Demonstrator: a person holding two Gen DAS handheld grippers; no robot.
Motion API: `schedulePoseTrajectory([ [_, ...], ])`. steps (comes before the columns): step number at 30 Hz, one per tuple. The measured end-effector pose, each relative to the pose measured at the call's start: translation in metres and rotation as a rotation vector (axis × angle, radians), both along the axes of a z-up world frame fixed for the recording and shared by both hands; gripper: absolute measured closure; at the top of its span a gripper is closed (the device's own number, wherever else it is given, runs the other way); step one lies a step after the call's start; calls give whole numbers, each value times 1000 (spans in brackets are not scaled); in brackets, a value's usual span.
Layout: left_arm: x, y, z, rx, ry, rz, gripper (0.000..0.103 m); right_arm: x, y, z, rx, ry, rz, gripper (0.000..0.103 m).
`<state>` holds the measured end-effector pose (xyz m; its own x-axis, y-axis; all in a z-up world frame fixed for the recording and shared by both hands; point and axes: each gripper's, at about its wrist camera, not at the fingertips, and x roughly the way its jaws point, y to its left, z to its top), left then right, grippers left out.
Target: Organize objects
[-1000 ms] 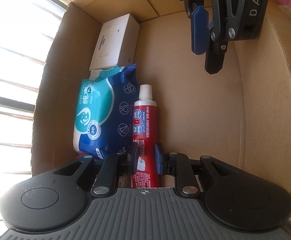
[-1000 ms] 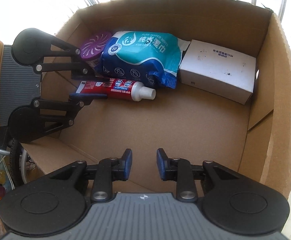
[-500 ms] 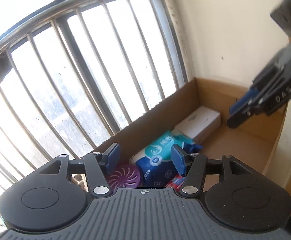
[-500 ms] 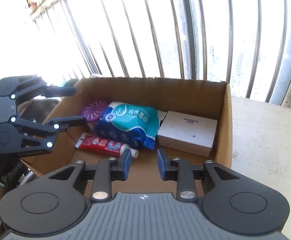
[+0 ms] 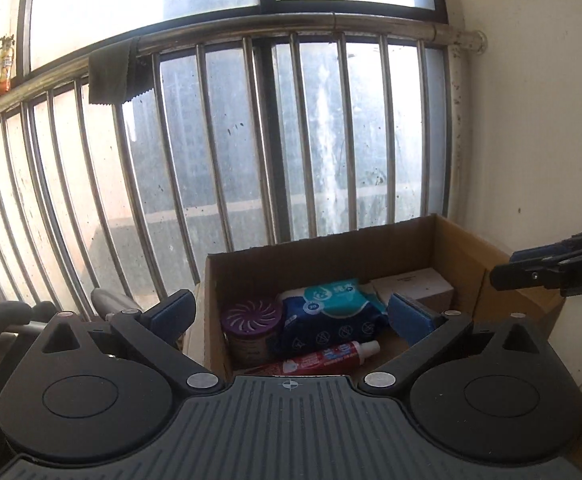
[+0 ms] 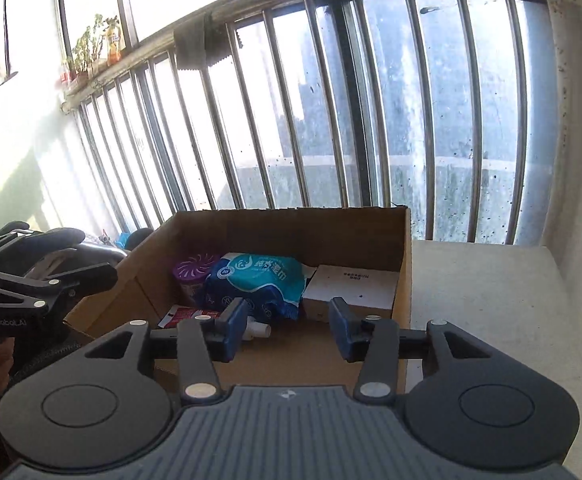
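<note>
Both the left gripper [image 5: 291,316] and the right gripper [image 6: 289,322] are held level, jaws spread wide with nothing between them.

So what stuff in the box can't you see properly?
- Toothpaste: right wrist view, the right tongs hide its middle; left wrist view, its tail is cut off by the tongs' body.
- White box: print too small.
- Purple can: label in shadow.

One cardboard box [image 5: 407,246] holds four things. They are one purple air freshener [image 5: 253,330], one wet-wipe pack [image 5: 327,312], one toothpaste tube [image 5: 323,358] and one white carton [image 5: 415,288].
</note>
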<state>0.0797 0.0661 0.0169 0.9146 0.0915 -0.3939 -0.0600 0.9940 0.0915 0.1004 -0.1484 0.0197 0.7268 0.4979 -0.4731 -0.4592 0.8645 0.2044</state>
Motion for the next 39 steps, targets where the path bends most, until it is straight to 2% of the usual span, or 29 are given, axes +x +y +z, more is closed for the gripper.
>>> schedulePoseTrajectory([
  [3, -3, -2, -4, -17, 2, -21, 0, -14, -1, 0, 35, -45, -26, 53],
  [6, -9, -7, -14, -19, -11, -24, 0, -28, -7, -2, 108, -74, -69, 46],
  [10, -22, -21, -16, 26, -46, 19, 0, -46, -10, -6, 148, -98, -131, 41],
  [15, -40, -27, -14, -85, -33, 19, 0, -71, -5, -8, 149, -147, -203, 41],
  [18, -54, -36, -12, -38, -49, 81, 0, -82, -7, -10, 192, -143, -183, 39],
  [21, -67, -39, -11, -14, -59, 122, 0, -85, -8, -12, 195, -128, -177, 37],
  [24, -81, -35, -7, -66, -60, 100, 0, -89, -9, -14, 180, -128, -186, 37],
  [28, -93, -39, -1, -5, -74, 141, 0, -97, -13, -13, 169, -138, -203, 37],
  [39, -121, -46, 8, -3, -110, 137, 0, -119, -18, -7, 168, -170, -218, 33],
])
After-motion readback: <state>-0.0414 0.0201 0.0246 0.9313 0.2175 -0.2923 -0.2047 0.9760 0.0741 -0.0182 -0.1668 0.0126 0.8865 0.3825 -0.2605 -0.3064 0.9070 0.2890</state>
